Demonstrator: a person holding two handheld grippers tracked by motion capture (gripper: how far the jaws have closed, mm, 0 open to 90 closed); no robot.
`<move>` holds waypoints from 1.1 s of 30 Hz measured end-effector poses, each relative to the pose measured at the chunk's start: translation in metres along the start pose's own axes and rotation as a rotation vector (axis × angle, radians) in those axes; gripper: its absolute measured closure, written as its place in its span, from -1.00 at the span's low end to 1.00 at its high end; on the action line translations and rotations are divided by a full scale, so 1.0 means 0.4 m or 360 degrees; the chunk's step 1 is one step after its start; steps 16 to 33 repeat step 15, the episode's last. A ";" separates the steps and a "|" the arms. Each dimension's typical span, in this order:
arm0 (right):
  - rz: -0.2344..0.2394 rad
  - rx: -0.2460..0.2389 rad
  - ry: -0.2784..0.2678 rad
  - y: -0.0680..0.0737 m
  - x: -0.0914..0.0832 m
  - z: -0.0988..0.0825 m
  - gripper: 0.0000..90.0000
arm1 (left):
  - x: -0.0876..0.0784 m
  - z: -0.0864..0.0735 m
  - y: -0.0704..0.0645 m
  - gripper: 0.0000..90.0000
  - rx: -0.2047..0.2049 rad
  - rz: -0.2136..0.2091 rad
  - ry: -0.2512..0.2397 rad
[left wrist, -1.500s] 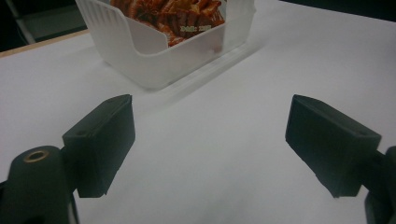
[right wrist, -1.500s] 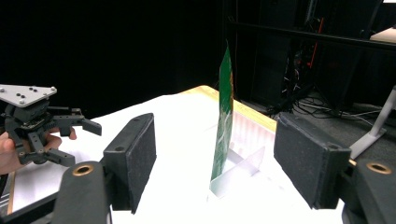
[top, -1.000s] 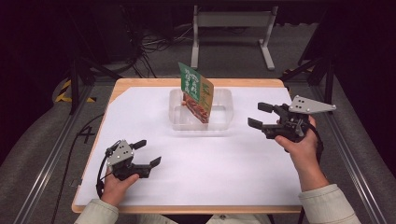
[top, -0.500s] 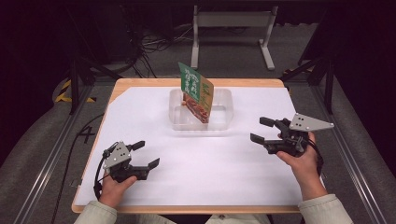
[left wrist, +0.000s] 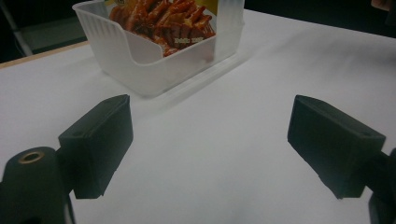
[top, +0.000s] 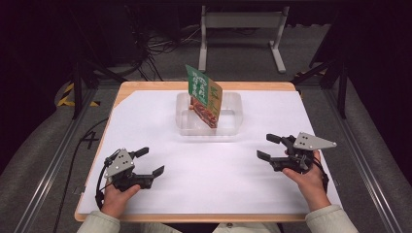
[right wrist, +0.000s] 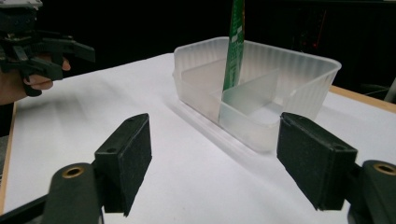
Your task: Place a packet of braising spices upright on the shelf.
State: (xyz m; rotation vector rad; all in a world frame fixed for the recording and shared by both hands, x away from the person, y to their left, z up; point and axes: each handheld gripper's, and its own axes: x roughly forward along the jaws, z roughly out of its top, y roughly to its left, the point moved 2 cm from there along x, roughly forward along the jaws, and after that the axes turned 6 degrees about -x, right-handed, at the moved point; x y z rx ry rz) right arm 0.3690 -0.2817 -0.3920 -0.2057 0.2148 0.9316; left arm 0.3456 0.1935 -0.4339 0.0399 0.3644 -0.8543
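A clear plastic bin (top: 232, 127) sits at the table's far middle, split by a low divider (right wrist: 254, 85). A green and orange snack packet (top: 204, 94) stands upright inside it, leaning a little. The same bin (left wrist: 140, 70) and the packet's red food picture (left wrist: 163, 18) fill the top of the left gripper view. My left gripper (top: 148, 162) rests open at the near left, nothing between its jaws. At the near right my right gripper (top: 268, 147) is open too, empty, and faces the bin (right wrist: 299, 88) and the packet's thin edge (right wrist: 235, 42).
White paper (top: 214, 170) covers the wooden table (top: 145, 86). Beyond the far edge stand a white metal frame (top: 243, 24) and cables on a dark floor. Rails run along both sides of the table.
The right gripper has drawn back toward the near edge and lower, away from the bin. The left gripper has shifted slightly nearer. The packet and bin have not moved.
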 end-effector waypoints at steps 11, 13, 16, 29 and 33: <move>-0.0043 0.0060 0.0046 0.006 0.019 -0.077 -0.42 | 0.004 0.000 0.003 -0.68 -0.0014 -0.0003 -0.0002; -0.0046 0.0056 0.0044 0.006 0.019 -0.079 -0.42 | 0.006 0.000 0.003 -0.68 -0.0016 0.0005 0.0000; -0.0048 0.0055 0.0030 0.007 0.018 -0.078 -0.42 | 0.006 0.000 0.003 -0.68 -0.0025 0.0007 -0.0002; -0.0048 0.0055 0.0030 0.007 0.018 -0.078 -0.42 | 0.006 0.000 0.003 -0.68 -0.0025 0.0007 -0.0002; -0.0048 0.0055 0.0030 0.007 0.018 -0.078 -0.42 | 0.006 0.000 0.003 -0.68 -0.0025 0.0007 -0.0002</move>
